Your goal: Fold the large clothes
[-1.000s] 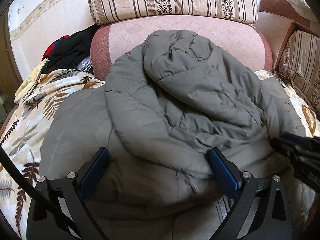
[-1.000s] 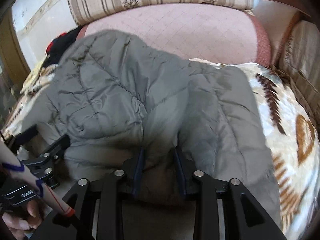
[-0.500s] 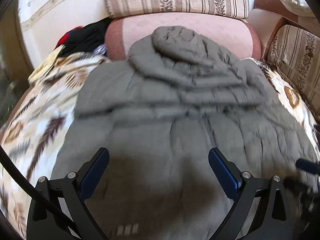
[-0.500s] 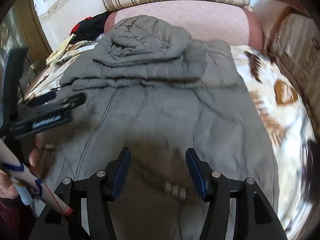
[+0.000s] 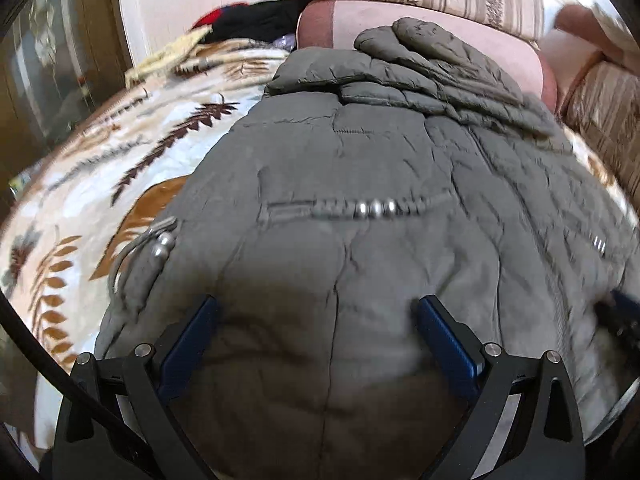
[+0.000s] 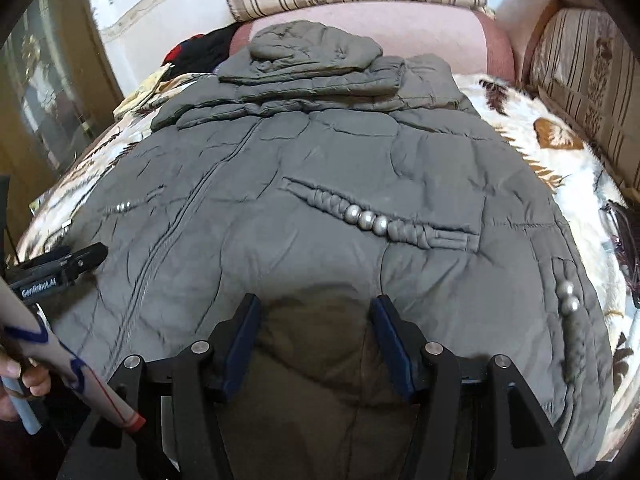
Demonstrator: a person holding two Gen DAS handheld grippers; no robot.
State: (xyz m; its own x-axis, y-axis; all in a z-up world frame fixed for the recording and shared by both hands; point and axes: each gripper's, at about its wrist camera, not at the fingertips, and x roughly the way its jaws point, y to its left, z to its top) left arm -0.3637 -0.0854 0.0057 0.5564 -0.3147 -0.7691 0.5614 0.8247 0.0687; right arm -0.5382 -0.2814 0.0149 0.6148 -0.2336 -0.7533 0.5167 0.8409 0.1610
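Now the grey padded jacket (image 6: 320, 168) lies spread front-up over the leaf-patterned blanket (image 5: 92, 184), hood at twelve o'clock. Left gripper (image 5: 316, 330) spread wide, right gripper (image 6: 314, 330) parted, both empty above its hem.

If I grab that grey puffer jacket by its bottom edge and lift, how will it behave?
The jacket will probably sag and drape, since its quilted fabric creases softly. It looks puffy, so likely light for its bulk. The hood would likely flop loose.
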